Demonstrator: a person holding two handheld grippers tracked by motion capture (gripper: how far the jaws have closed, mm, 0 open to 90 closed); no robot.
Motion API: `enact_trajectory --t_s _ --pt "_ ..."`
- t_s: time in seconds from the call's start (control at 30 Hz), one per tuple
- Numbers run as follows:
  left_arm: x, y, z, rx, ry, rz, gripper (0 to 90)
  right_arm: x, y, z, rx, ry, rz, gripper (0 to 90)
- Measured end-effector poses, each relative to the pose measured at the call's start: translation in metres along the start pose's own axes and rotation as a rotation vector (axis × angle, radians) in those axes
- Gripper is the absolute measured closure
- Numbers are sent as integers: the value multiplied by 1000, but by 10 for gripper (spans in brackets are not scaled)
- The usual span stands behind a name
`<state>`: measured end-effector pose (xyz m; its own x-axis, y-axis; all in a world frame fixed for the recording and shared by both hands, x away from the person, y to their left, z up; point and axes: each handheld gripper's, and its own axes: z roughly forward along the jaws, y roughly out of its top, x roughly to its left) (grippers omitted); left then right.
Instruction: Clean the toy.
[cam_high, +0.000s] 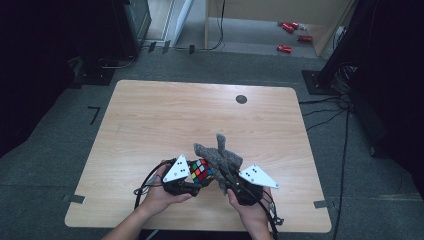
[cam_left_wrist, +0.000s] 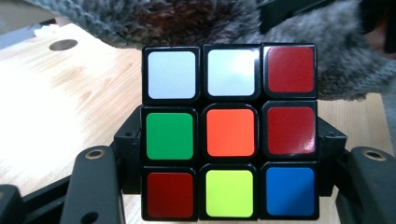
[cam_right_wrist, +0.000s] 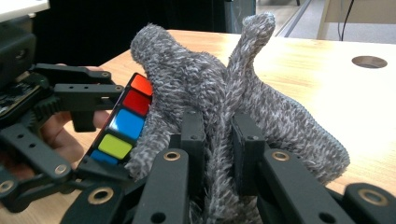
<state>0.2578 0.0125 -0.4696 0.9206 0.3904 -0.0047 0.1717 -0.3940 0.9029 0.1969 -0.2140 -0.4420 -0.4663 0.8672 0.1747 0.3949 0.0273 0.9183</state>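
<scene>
Left tongs (cam_high: 197, 176) clamped on puzzle cube (cam_high: 201, 170), right tongs (cam_high: 231, 181) pinched grey cloth (cam_high: 220, 157) draped against cube, near counter's (cam_high: 150, 125) front edge.

Dim room, glare on tabletop (cam_left_wrist: 37, 116), dark corners, soft focus

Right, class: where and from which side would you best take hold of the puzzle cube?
Grip the puzzle cube across two opposite flat faces at its middle layer, coming from the person's side, as the left gripper does. Flat parallel sides seat the fingers; the grey cloth covers the far side.
</scene>
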Motion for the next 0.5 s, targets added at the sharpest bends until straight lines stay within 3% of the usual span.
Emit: enact_trajectory --t_s 0.2,0.3,0.4,0.5 --pt "-10 -1 9 34 -10 39 349 18 7 -7 -32 27 -61 788" --pt "-10 0 6 27 -6 48 349 10 6 -4 -27 25 -30 788" --pt "-6 2 2 12 0 31 349 1 3 -1 -6 3 3 788" --pt "-5 0 4 18 -3 23 349 3 4 -4 -7 25 26 787"
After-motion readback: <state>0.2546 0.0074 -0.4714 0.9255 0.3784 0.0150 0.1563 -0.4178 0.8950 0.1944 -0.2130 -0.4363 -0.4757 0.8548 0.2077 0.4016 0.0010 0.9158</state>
